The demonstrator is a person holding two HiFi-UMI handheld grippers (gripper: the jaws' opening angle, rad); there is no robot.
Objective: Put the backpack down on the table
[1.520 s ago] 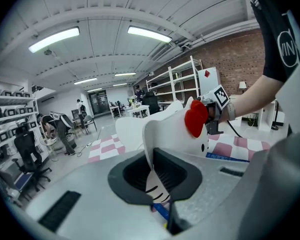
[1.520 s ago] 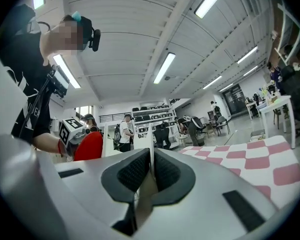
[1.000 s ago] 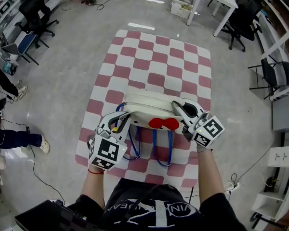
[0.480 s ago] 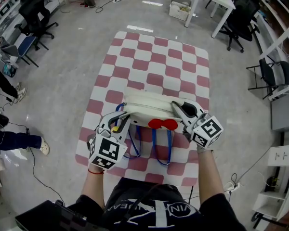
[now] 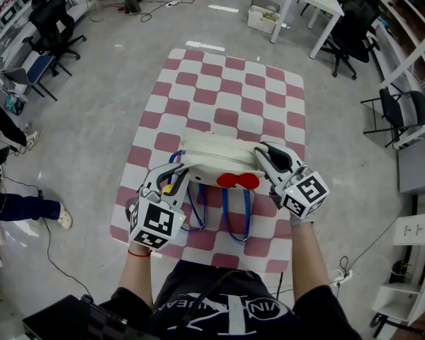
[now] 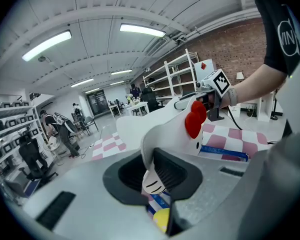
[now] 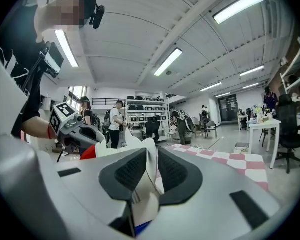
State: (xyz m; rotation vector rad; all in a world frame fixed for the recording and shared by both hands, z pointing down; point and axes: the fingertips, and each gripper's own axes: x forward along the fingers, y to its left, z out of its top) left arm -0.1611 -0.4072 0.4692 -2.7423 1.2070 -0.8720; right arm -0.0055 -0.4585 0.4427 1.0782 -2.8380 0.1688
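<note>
A white backpack (image 5: 216,158) with a red bow (image 5: 239,181) and blue straps (image 5: 230,214) hangs between my two grippers above the red-and-white checkered table (image 5: 227,94). My left gripper (image 5: 176,180) is shut on the backpack's left edge; in the left gripper view the white fabric (image 6: 155,144) is pinched between the dark pads. My right gripper (image 5: 265,160) is shut on the right edge, with white fabric (image 7: 151,171) clamped in the right gripper view. The straps dangle over the near part of the table.
Grey floor surrounds the table. A white desk (image 5: 319,6) and black chairs (image 5: 354,27) stand at the far right, more chairs (image 5: 53,20) at the far left. A person's legs (image 5: 21,207) show at the left edge. Cables lie on the floor.
The backpack and both grippers have barely shifted; the view has drifted slightly. Both grips are unchanged.
</note>
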